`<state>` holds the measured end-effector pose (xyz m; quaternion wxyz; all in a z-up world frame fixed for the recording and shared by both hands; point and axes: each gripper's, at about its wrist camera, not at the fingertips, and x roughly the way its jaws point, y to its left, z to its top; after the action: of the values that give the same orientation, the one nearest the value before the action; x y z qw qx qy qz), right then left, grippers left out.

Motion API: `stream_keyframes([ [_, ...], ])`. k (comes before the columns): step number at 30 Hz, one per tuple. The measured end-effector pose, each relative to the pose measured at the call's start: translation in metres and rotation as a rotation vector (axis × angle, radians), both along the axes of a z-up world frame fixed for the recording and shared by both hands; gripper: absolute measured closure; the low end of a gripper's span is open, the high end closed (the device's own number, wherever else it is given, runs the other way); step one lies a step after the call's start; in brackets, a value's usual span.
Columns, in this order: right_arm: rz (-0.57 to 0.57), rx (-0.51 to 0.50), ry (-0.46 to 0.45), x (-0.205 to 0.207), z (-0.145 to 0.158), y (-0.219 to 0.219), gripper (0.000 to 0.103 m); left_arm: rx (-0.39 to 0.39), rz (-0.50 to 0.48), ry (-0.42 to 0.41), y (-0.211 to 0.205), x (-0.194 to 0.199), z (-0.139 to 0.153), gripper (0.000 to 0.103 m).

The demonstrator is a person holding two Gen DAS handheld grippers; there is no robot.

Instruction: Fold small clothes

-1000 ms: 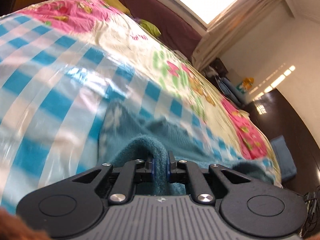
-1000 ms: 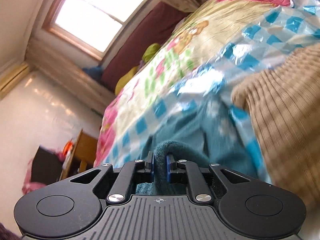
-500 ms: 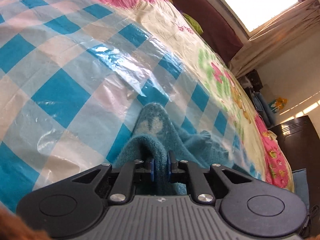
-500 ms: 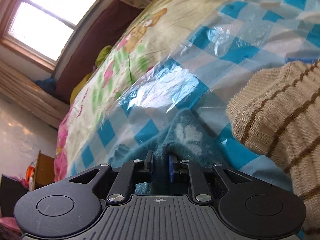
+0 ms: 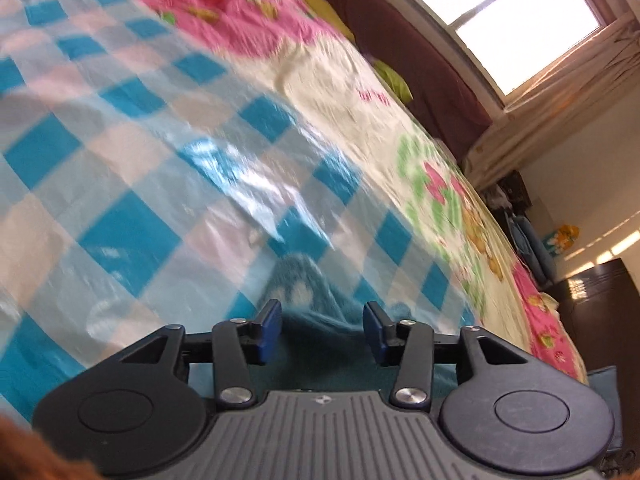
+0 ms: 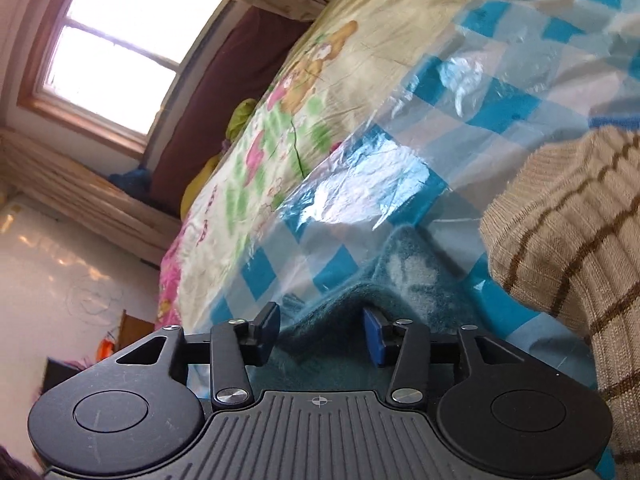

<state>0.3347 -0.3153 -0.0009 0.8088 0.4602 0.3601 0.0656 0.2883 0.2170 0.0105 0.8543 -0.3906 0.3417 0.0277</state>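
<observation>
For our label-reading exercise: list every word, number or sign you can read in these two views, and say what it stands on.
Pink lettering on the cartoon bedsheet: blurred, unreadable.
Small crosshair mark on the left gripper and the right gripper: a symbol, no text.
Teal garment: pale pattern, no words.
Nothing else legible.

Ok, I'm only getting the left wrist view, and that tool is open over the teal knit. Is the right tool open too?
Observer: Yes, the right tool is open, jaws wide apart.
Operator: Anything between its fingers?
Observer: The teal fuzzy knit garment rises in a ridge between them.
Operator: Any other clothes close by?
Observer: A beige ribbed knit piece with brown stripes lies just right of it on the blue-checked plastic sheet.
</observation>
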Motion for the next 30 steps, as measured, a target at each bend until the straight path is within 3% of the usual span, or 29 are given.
stream_keyframes([
  [3, -0.027, 0.043, -0.013, 0.000, -0.005, -0.007, 0.040, 0.055, -0.011, 0.000, -0.001, -0.001, 0.004, 0.053],
  [7, -0.028, 0.002, -0.052, 0.001, 0.006, -0.012, 0.036, 0.131, -0.062, -0.012, -0.013, -0.013, 0.006, 0.053],
  [9, 0.001, -0.082, -0.068, -0.001, 0.013, -0.008, 0.037, 0.167, -0.095, -0.009, -0.021, -0.021, 0.005, 0.053],
  [15, 0.160, -0.477, -0.087, -0.029, 0.015, 0.023, 0.037, 0.268, -0.153, -0.002, -0.033, -0.053, -0.005, 0.053],
  [20, 0.247, -0.668, -0.022, -0.043, -0.011, 0.041, 0.039, 0.258, -0.179, 0.032, -0.030, -0.068, -0.016, 0.051],
  [25, 0.222, -0.636, -0.021, -0.052, -0.008, 0.032, 0.040, 0.237, -0.200, 0.004, -0.025, -0.090, -0.014, 0.046],
  [30, 0.221, -0.705, -0.063, -0.073, 0.001, 0.034, 0.040, 0.194, -0.233, 0.037, -0.021, -0.103, -0.031, 0.044],
])
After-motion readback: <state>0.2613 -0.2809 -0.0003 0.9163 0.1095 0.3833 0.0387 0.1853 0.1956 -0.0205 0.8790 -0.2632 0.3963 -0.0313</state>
